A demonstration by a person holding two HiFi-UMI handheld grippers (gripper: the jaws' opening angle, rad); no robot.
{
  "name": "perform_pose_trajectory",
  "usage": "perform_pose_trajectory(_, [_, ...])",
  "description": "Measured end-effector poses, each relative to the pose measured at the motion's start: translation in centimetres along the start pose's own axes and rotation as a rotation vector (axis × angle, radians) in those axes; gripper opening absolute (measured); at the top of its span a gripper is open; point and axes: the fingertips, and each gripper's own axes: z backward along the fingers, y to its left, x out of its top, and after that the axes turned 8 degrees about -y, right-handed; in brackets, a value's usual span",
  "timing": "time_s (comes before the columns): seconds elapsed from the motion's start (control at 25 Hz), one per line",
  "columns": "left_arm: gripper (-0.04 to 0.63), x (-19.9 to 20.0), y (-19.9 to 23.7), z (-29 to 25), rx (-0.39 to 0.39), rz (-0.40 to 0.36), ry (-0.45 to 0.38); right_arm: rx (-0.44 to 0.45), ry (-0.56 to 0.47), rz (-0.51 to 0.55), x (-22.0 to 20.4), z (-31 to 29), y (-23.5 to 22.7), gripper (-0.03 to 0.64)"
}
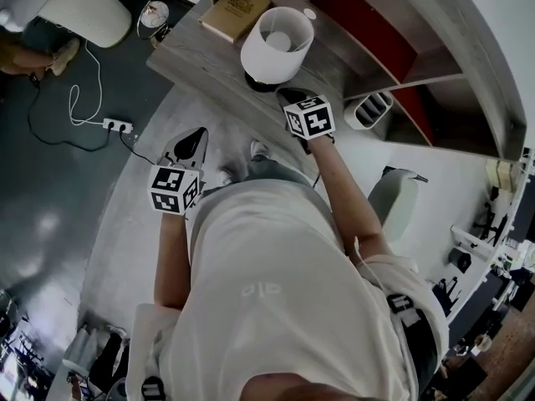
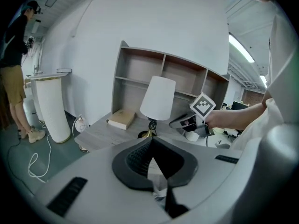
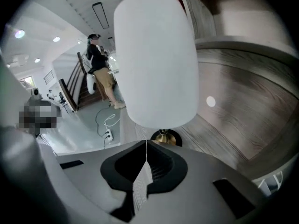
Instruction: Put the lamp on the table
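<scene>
On the grey wooden surface [image 1: 209, 69], upright before the shelf unit [image 1: 368, 23]: the lamp [image 1: 276, 44], with a white drum shade over a brass stem and a dark round base. Just beside the lamp's base, on the near side: the right claw [image 1: 294, 98], shut tight, pads together, holding nothing. Further from the lamp, out past the surface's edge: the left claw [image 1: 194, 140], likewise closed and empty. Behind the lamp: a tan book [image 1: 236, 11], lying flat, gold emblem on the cover, lettering too small to read.

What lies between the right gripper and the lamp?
Nothing: the right gripper view shows only bare table between the shut right gripper and the lamp.
</scene>
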Motion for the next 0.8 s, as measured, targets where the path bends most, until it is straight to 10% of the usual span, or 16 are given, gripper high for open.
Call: perform_pose_trajectory(0.8, [0.014, 4.6, -0.1, -0.8, -0.078, -0.049, -0.119, 0.142, -0.416, 0.059, 9.4, 10.8, 7.2, 0.029])
